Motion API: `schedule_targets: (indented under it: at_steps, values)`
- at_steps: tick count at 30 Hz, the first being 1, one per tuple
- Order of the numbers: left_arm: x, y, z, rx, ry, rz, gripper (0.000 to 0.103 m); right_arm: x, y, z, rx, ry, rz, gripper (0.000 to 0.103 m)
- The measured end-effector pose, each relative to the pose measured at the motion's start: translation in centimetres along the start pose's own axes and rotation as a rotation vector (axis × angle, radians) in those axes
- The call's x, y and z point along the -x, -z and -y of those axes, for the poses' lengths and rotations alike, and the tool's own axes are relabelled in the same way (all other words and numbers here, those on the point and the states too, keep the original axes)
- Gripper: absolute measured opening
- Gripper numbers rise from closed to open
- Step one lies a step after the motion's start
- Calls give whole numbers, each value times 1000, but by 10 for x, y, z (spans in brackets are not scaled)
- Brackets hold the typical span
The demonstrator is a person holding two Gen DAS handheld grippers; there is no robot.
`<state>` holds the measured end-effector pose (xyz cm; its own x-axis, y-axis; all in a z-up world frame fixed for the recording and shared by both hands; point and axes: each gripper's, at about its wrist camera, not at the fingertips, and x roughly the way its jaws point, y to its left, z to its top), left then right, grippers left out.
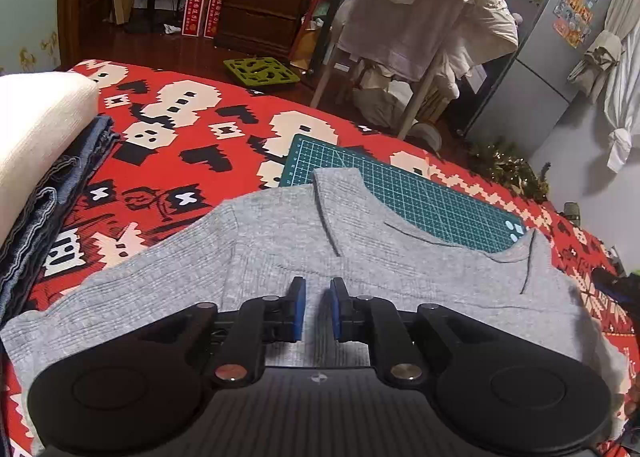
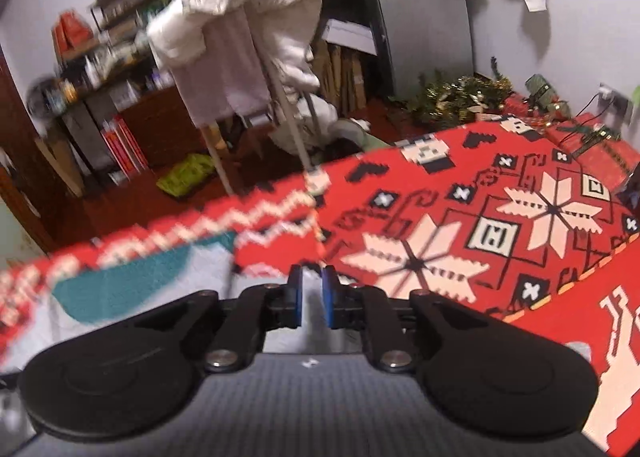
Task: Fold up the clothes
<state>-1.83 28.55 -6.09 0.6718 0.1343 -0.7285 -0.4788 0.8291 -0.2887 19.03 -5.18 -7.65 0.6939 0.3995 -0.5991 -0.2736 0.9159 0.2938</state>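
- 2 tongs show, 1 per wrist view, each with blue pads and a narrow gap between them.
- The left tongs sit low in the centre of the frame, over the grey ribbed sweater; the pads stand slightly apart with nothing pinched between them, only the knit visible through the gap.
- The grey ribbed sweater lies spread flat across the lower half of the left view, a sleeve running off to the lower left and a folded flap rising toward the upper centre.
- Its upper edge overlaps a green cutting mat, which lies right of centre on the red patterned blanket.
- At the left edge of that view, folded blue denim lies on the blanket with a cream knit on top of it.
- The right tongs sit low in the centre of the right view, above the red patterned blanket; the pads are a little apart and hold nothing.
- The lower left of the right view is blurred: a pale grey patch and a teal shape, likely the sweater and mat, but I cannot tell for sure.
- A white jacket hangs over a rack in the upper left of the right view.
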Motion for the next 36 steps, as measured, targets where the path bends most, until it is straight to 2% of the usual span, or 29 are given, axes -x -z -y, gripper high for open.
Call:
schedule_targets:
  at_steps: [2,4,6,8,10,12,14,15,16,17,23,28,30,33,34,35,36]
  values:
    - [1,-1,1,-5,19,1,21,12,-5,-3,-7,-16,18,18]
    - [5,-2,4,-16,38,6,29,26,-8,-9,-2,-32,33,34]
    - [11,0,9,-30,41,21,31,41,-6,-18,19,-49,44,39]
    - [23,5,13,-57,38,39,32,56,-2,-27,42,-66,50,49]
    - [35,11,17,-84,34,56,37,71,2,-36,65,-82,57,66]
    - [48,17,20,-111,31,73,43,85,7,-45,86,-94,57,75]
    - [60,22,24,-138,27,91,50,104,14,-53,104,-108,76,88]
    - [66,25,26,-152,25,99,51,114,19,-55,116,-119,91,98]
    - [72,28,28,-166,24,108,55,123,23,-58,136,-125,108,103]
    - [78,31,30,-179,22,117,59,132,28,-62,157,-130,125,103]
    - [92,48,46,-284,19,192,65,157,50,-84,271,-166,208,103]
    - [72,42,50,-203,100,211,66,162,65,-89,243,-305,296,103]
    - [63,38,52,-179,123,214,64,158,67,-94,273,-304,296,103]
    - [48,37,55,-163,132,212,59,148,69,-110,371,-211,266,103]
    - [42,34,55,-159,133,202,55,144,70,-114,397,-230,248,103]
    - [36,32,56,-153,137,193,46,140,71,-118,422,-253,229,102]
    - [31,29,56,-143,145,187,42,136,72,-122,429,-254,212,100]
